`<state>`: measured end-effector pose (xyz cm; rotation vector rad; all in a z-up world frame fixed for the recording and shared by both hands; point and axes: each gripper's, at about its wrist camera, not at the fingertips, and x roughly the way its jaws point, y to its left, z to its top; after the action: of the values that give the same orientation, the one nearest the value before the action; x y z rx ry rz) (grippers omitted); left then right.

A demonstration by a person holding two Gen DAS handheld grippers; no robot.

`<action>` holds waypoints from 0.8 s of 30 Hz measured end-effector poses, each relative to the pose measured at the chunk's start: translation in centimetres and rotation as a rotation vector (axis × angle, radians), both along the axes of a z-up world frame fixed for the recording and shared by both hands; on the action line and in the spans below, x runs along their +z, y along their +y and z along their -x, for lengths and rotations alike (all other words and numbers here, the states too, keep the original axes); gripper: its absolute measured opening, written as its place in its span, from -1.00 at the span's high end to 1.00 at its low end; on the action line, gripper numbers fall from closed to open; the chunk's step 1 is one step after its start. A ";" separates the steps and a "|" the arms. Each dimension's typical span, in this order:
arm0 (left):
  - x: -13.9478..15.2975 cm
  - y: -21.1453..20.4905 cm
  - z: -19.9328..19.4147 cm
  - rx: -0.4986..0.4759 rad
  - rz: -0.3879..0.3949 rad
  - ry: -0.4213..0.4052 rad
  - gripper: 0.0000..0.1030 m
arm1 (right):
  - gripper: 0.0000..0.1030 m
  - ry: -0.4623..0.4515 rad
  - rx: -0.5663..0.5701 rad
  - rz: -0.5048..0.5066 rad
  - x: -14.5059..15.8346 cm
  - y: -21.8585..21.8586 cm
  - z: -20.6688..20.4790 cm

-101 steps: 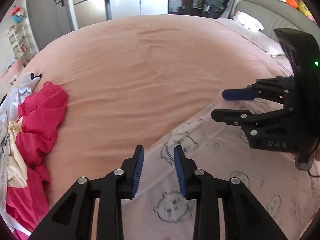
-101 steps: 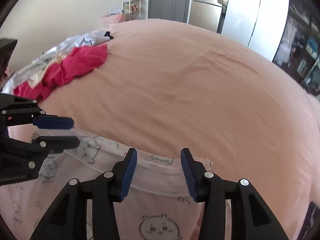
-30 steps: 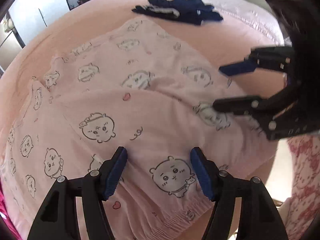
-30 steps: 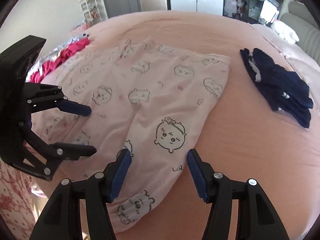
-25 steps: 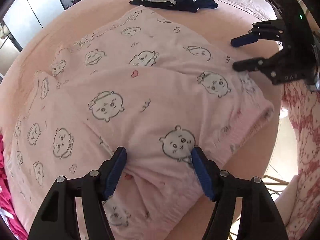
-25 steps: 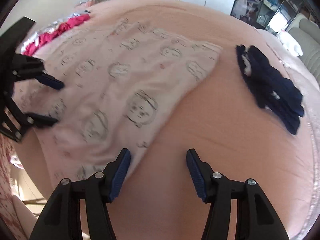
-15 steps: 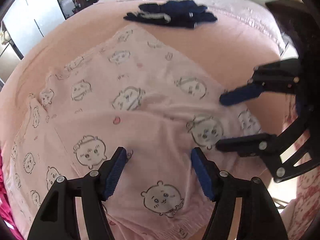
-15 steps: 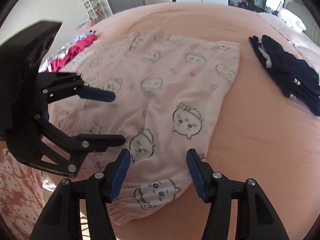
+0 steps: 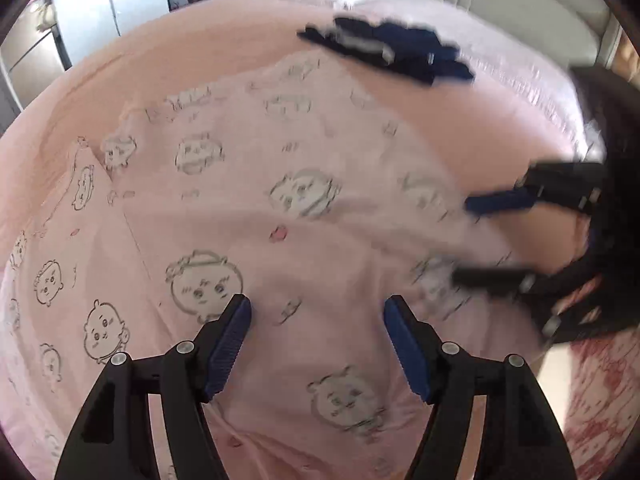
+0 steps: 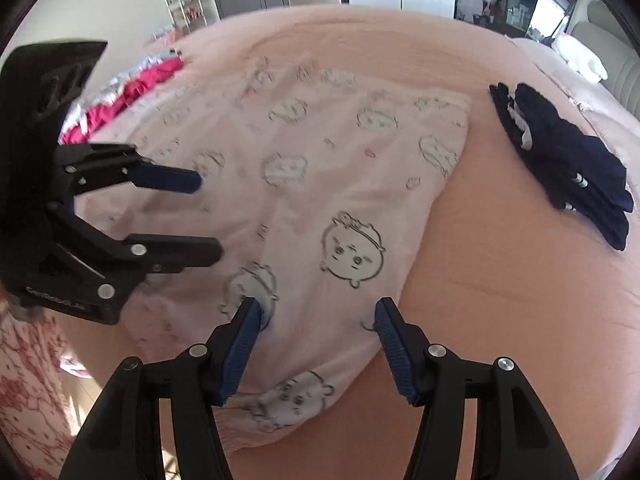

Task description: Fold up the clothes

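Pink printed garment (image 10: 320,184) flat on bed (image 10: 500,280), both tools gaping above it

Black fingers (image 9: 224,344) — blue ribbed pads

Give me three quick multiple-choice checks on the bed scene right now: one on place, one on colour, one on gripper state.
1. Where does the dark folded garment lie relative to the pink printed garment, in the right wrist view?
A. right of it
B. on it
C. under it

2. What colour is the clothes pile at the far left?
A. green
B. magenta
C. yellow

3. How do the right gripper jaws stand?
A. open, nothing pinched
B. clamped shut
C. out of view

Answers: A, bare sheet separates them; B, bright magenta fabric shows; A, the pads stand apart above the cloth.
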<state>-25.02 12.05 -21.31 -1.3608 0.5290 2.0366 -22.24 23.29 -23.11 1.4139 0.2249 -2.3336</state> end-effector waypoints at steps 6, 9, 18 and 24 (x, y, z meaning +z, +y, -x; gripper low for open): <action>3.1 -2.0 -0.5 -0.106 -0.040 0.070 -0.35 | -0.15 0.064 -0.036 -0.061 1.7 3.6 2.1; 2.5 0.1 1.3 -0.135 -0.086 0.058 -0.35 | -0.15 0.055 -0.043 0.070 1.6 2.7 4.5; 0.9 -4.0 1.1 -0.156 0.032 0.021 -0.39 | -0.50 0.057 -0.032 -0.123 0.0 4.7 6.9; 1.8 -2.3 -0.3 -0.119 -0.095 0.023 -0.39 | -0.50 0.001 -0.191 0.186 1.7 7.9 10.4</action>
<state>-24.77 9.78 -19.54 -1.2231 0.5044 1.9579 -32.66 31.14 -21.42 1.3952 -0.1297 -2.4332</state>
